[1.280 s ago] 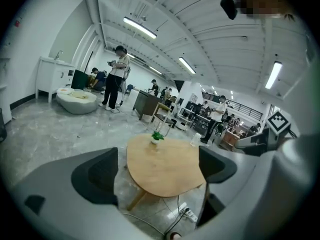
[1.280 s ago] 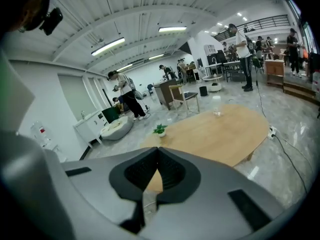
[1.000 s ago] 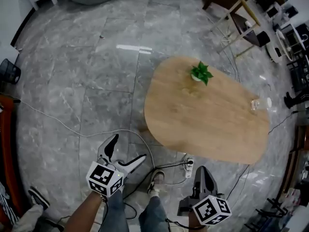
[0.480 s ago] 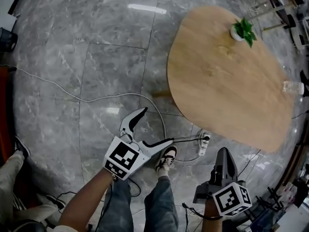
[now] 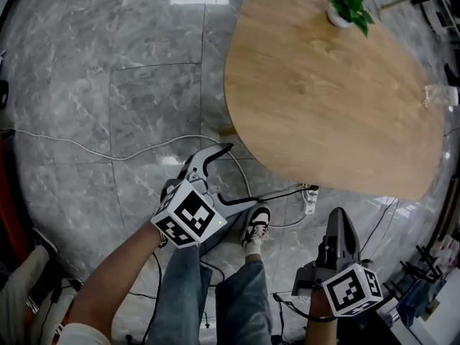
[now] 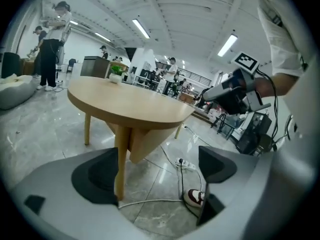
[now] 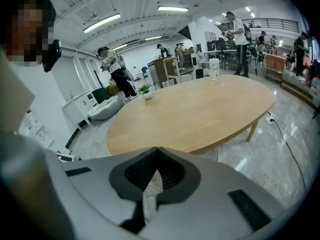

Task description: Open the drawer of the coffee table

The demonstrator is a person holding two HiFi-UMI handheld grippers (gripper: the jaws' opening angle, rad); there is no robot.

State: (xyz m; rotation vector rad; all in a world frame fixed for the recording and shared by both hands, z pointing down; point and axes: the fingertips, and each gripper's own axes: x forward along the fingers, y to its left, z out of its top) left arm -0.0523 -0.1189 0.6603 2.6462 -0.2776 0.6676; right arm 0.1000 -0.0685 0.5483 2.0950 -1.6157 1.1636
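Note:
The coffee table (image 5: 330, 92) has an oval pale wood top and fills the upper right of the head view. No drawer shows from above. In the left gripper view, a wedge-shaped wooden body (image 6: 147, 143) hangs under the table top (image 6: 130, 101) between the wooden legs; I cannot make out a drawer front or handle. My left gripper (image 5: 242, 175) is open and empty, low over the floor just off the table's near edge. My right gripper (image 5: 336, 218) is shut on nothing, further back at the right. Its view looks across the table top (image 7: 200, 114).
A small potted plant (image 5: 348, 9) and a glass (image 5: 437, 94) stand on the table. A power strip (image 5: 310, 199) and cables (image 5: 108, 153) lie on the marble floor by the person's shoe (image 5: 254, 230). Chairs, desks and people are in the background.
The table has come closer and its near edge now lies just beyond the left gripper. The left gripper has moved toward the table. The right gripper holds about the same place.

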